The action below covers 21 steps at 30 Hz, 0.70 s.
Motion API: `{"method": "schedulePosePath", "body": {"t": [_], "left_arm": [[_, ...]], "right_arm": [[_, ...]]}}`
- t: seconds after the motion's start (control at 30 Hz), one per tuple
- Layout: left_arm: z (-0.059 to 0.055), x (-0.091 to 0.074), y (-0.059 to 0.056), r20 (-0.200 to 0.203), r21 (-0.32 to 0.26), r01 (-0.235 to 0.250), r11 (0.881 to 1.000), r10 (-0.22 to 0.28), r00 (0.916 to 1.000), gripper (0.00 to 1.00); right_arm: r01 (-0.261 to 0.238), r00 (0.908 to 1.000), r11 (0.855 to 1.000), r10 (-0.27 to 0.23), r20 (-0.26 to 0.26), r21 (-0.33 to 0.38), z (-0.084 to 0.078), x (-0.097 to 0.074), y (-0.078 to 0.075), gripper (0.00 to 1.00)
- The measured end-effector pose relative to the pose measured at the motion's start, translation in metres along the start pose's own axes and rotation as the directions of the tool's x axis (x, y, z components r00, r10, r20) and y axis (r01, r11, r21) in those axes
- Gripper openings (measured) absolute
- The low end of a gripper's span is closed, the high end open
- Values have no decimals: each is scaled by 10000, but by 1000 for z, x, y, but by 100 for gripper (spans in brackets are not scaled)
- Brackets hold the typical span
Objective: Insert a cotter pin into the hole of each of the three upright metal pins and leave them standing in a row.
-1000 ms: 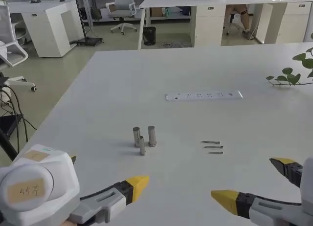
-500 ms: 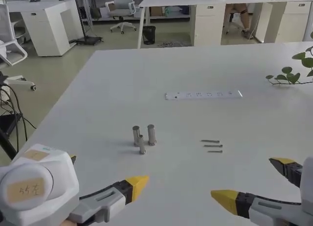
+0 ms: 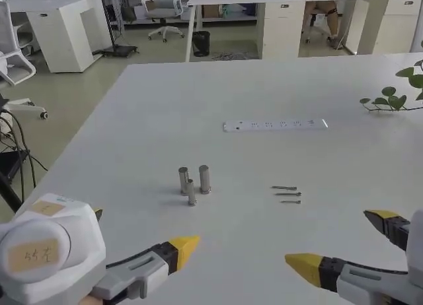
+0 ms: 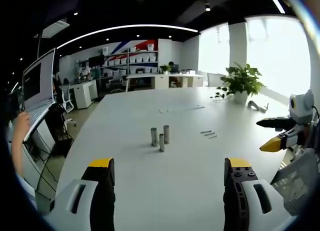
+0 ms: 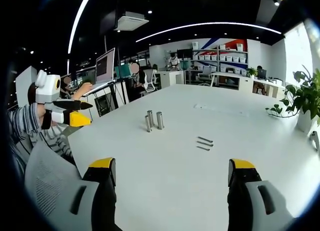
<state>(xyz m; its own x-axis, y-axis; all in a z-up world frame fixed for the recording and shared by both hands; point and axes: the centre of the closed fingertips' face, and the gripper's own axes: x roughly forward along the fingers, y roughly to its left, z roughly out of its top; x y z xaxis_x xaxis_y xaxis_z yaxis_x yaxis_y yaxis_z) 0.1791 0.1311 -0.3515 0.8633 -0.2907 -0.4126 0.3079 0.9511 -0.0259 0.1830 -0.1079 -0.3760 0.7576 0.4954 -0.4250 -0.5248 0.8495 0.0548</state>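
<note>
white counter (image 3: pixel 132 133) open ahead; upright grey metal pins (image 3: pixel 192 183) stand well beyond my released left claw (image 4: pixel 170 163) and right claw (image 5: pixel 172 165).

the upright pins (image 3: pixel 192 191) are dull grey metal, the cotter pins (image 3: pixel 288 194) thin metal, the table (image 3: pixel 165 107) smooth matt white.

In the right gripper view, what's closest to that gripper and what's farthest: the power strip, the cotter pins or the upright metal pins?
From the right gripper:
1. The cotter pins, just ahead, slightly right.
2. The upright metal pins, further on, left of centre.
3. The power strip, farthest, beyond both.
</note>
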Motion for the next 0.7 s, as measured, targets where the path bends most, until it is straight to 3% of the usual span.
{"method": "schedulePosePath", "body": {"t": [0.17, 0.4, 0.7], "left_arm": [[-1, 2, 3, 28, -6, -10, 10000, 10, 10000, 84], [-1, 18, 8, -94, 208, 192, 9996, -190, 9998, 75], [0, 51, 14, -110, 303, 569, 9979, -566, 9983, 62]], "right_arm": [[-98, 9999, 10000, 98, 49, -8, 0, 1, 3, 91], [-94, 9998, 10000, 93, 151, 11, 3, 1, 3, 87], [-194, 9988, 9998, 193, 461, 20, 6, 3, 0, 80]]}}
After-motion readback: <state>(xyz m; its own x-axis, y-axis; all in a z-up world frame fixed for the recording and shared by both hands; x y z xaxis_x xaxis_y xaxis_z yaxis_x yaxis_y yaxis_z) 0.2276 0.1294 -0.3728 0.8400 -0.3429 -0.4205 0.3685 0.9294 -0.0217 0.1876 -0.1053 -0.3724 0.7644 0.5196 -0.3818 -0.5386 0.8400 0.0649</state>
